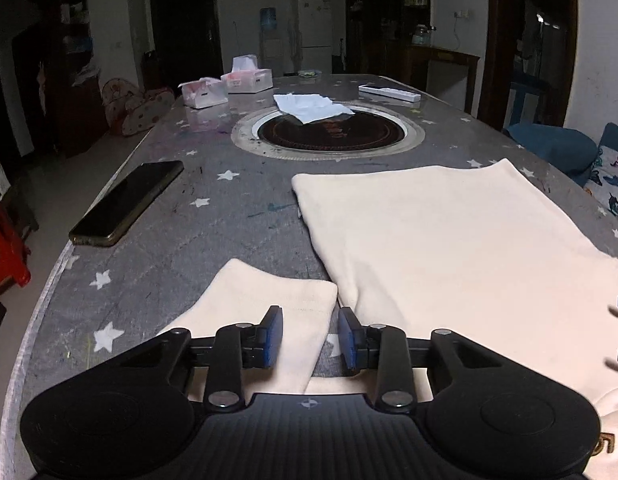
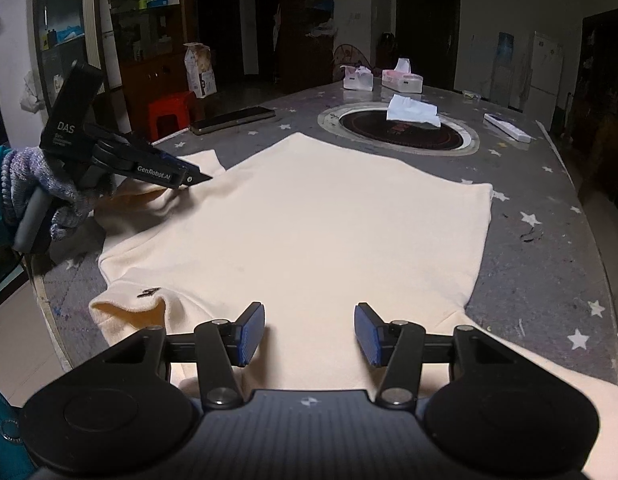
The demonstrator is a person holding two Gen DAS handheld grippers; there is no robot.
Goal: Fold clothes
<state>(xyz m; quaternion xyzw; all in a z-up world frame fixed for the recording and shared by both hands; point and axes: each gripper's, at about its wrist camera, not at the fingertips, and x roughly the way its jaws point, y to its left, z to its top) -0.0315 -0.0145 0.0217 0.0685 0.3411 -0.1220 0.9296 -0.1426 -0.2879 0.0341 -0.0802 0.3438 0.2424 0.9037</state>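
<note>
A cream T-shirt (image 2: 309, 220) lies spread flat on the grey star-patterned table (image 2: 549, 248), collar toward me. In the left wrist view its body (image 1: 449, 240) fills the right side and one sleeve (image 1: 265, 304) lies in front. My left gripper (image 1: 311, 336) is open, its jaws straddling the sleeve's inner edge just above the cloth. It also shows in the right wrist view (image 2: 197, 180), low over the shirt's left shoulder. My right gripper (image 2: 309, 334) is open and empty, hovering over the shirt near the collar (image 2: 149, 292).
A black phone (image 1: 127, 204) lies near the table's left edge. A round inset hotplate (image 1: 329, 132) sits mid-table with a white cloth (image 1: 311, 108) on it. Two tissue boxes (image 1: 225, 86) and a white remote (image 1: 389, 92) lie at the far end. A red stool (image 2: 171, 114) stands beside the table.
</note>
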